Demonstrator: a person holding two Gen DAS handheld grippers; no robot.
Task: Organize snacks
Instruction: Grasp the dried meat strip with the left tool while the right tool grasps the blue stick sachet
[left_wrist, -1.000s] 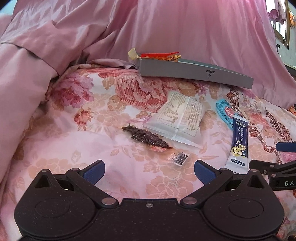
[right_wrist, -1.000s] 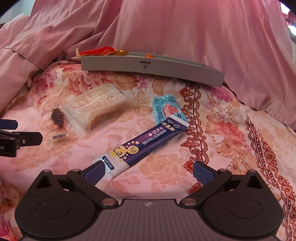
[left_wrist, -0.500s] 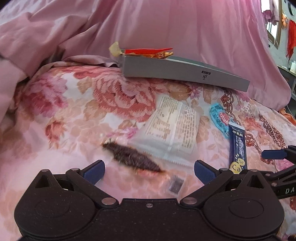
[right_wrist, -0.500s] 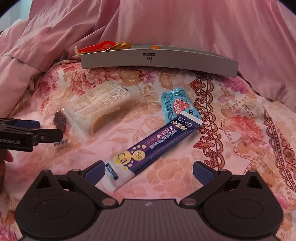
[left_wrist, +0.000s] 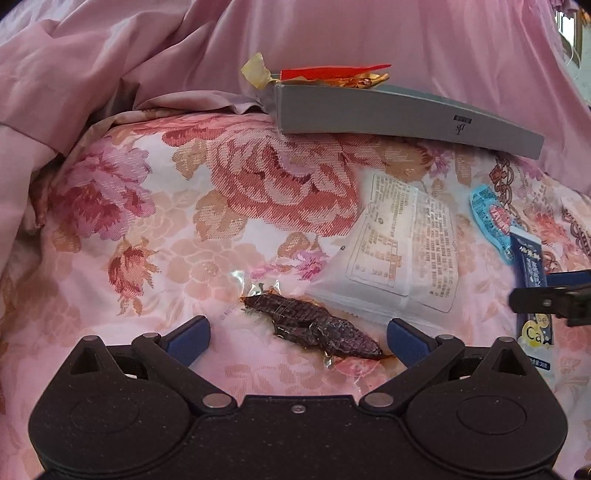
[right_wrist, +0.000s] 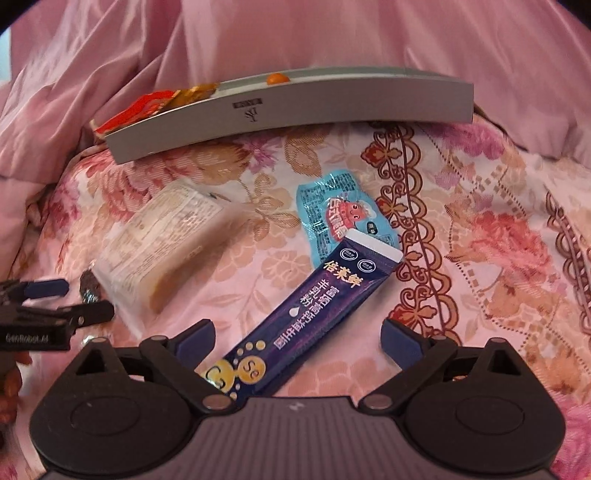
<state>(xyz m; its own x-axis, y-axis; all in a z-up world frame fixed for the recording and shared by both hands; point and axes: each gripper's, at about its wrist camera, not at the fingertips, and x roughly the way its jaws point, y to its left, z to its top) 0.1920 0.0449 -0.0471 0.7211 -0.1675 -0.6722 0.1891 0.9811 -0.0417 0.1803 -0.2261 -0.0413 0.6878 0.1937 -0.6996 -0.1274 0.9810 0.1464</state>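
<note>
A grey box (right_wrist: 295, 107) lies at the back of the flowered bedspread (left_wrist: 155, 236), against pink bedding. It holds a red and gold wrapper (left_wrist: 332, 75) at its left end and what looks like a small orange sweet (right_wrist: 277, 78).

The left gripper (left_wrist: 297, 334) points down at the bed with its jaws wide and closing; a dark dried snack in clear wrap (left_wrist: 314, 326) lies between them, untouched. A white packet (left_wrist: 399, 254) rests just beyond.

The right gripper (right_wrist: 297, 339) also tilts downward, jaws wide and closing, over the lower end of a purple stick sachet (right_wrist: 314, 310), not gripping it. The sachet's top overlaps a blue packet (right_wrist: 332, 210).
</note>
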